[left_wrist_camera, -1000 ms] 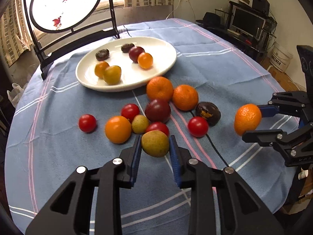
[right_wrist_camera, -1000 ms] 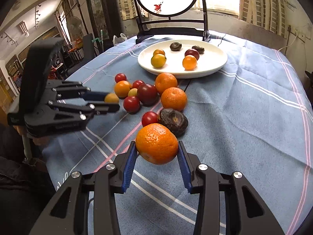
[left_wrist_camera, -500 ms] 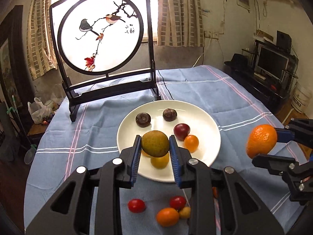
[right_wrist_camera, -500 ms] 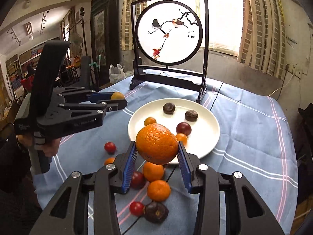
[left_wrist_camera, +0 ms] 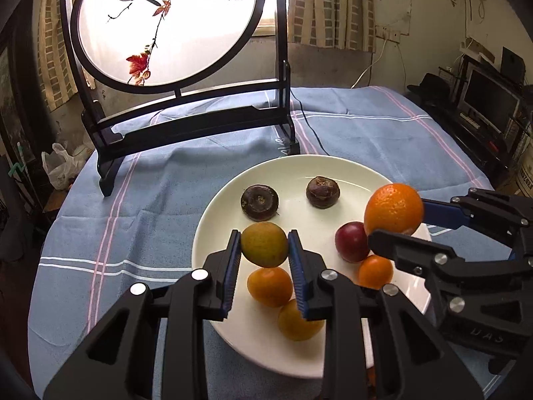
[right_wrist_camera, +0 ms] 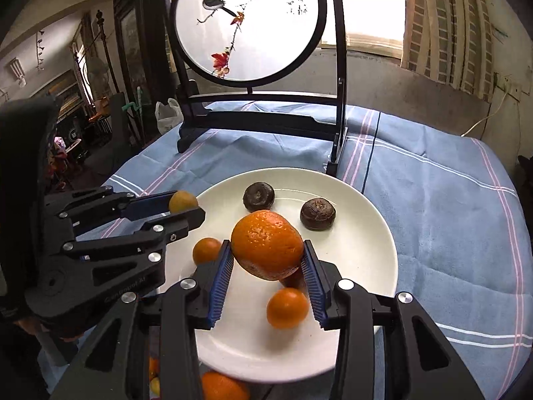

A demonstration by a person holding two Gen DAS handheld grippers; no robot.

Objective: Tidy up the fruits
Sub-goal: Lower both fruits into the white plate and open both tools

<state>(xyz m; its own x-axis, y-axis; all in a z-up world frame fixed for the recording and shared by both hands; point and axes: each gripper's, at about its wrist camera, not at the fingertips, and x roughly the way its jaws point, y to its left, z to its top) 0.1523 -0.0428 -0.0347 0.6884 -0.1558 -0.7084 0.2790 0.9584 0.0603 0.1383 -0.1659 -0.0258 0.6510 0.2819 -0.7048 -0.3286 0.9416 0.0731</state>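
Fruits are held over the white plate (left_wrist_camera: pixel 216 220): a greenish fruit (left_wrist_camera: pixel 264 244) clamped in the left tool (left_wrist_camera: pixel 265 260), an orange (right_wrist_camera: pixel 266 249) clamped in the right tool (right_wrist_camera: pixel 266 275); bare plate lies directly below each.

One plate (left_wrist_camera: pixel 233 193). Two grippers, each holding one fruit. On the plate: two dark brown fruits, one red, three small orange.

A lived-in home room. At twelve o'clock a painted bird screen (left_wrist_camera: pixel 170 23) stands on the blue tablecloth (left_wrist_camera: pixel 150 193) before curtained windows. At three o'clock, a monitor (left_wrist_camera: pixel 489 103) on cluttered shelves.
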